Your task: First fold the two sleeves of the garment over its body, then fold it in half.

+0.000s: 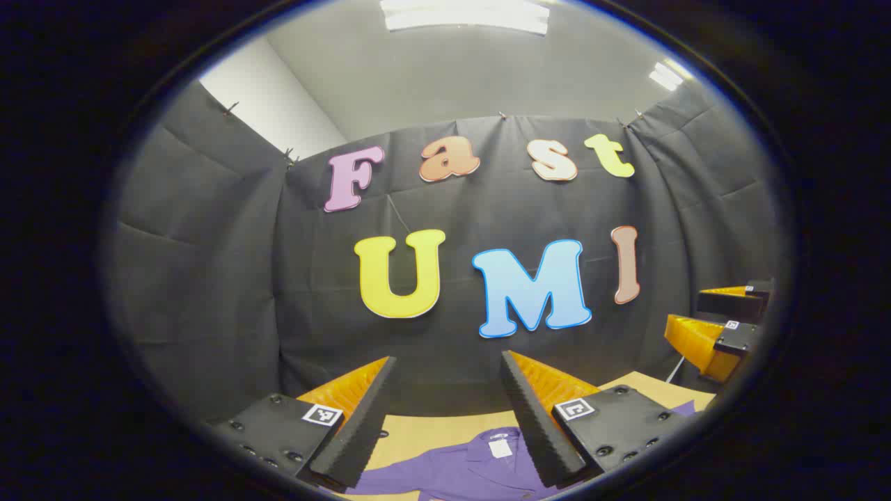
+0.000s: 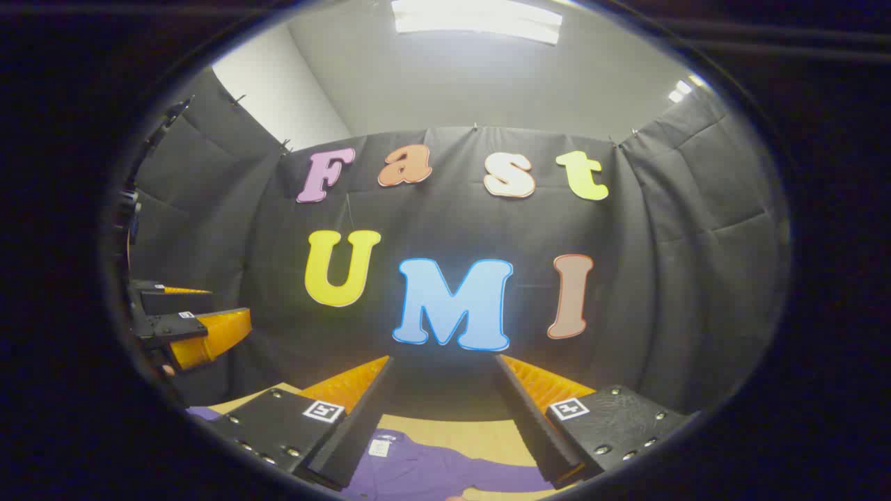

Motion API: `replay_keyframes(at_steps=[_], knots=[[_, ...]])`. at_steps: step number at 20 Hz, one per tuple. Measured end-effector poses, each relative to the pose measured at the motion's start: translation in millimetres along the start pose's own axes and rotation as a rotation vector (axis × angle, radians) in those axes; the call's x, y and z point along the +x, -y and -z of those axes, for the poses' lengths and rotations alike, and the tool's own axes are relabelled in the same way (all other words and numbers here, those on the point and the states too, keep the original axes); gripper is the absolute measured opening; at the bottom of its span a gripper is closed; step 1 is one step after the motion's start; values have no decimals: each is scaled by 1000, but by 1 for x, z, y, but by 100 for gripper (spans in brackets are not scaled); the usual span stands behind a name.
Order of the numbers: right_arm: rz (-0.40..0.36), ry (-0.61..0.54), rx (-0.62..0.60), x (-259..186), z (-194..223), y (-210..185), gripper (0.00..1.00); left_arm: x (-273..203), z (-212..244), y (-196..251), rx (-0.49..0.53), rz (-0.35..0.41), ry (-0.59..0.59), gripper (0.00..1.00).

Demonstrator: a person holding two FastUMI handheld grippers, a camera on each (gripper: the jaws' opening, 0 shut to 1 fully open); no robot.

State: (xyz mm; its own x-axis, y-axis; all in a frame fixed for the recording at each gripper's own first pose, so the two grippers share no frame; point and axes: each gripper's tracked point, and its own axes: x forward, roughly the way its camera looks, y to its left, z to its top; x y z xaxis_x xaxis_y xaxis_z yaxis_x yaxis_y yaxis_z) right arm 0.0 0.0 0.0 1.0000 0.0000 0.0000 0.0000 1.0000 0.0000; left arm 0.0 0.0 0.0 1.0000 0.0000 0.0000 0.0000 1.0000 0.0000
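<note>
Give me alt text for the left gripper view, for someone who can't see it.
The left gripper is held open above a purple collared garment lying flat on a light wooden table, its two fingers spread and holding nothing. The right gripper hangs open at the right edge, in front of the black cloth booth wall.
</note>
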Motion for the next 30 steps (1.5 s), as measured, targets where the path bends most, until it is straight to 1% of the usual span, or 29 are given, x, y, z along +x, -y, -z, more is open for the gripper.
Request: replay_keyframes(at_steps=[6, 13, 15, 16, 18, 22, 25, 28, 30], knots=[[-15, -17, -15, 6, 10, 4, 92, 5, 7, -1, -25, -17, -16, 98], [-21, -48, -9, 8, 19, 4, 92, 7, 26, -4, -46, -26, -68, 98], [-23, -53, -10, 9, 21, 5, 92, 6, 29, -3, -43, -23, -76, 92], [-23, -60, -9, 8, 23, 4, 92, 6, 30, -1, -41, -20, -80, 98], [-18, -72, -5, 8, 27, 7, 92, 7, 33, 1, -39, -15, -86, 98], [10, -118, 4, 10, 45, 18, 92, 8, 39, 3, -30, -7, -100, 98], [42, -165, -7, 12, 63, 36, 92, 8, 48, 5, -18, -2, -123, 98], [88, -203, -22, 14, 83, 62, 92, 10, 54, 7, -21, 1, -138, 98], [138, -248, -35, 16, 105, 89, 92, 10, 57, 5, -16, -3, -146, 98]])
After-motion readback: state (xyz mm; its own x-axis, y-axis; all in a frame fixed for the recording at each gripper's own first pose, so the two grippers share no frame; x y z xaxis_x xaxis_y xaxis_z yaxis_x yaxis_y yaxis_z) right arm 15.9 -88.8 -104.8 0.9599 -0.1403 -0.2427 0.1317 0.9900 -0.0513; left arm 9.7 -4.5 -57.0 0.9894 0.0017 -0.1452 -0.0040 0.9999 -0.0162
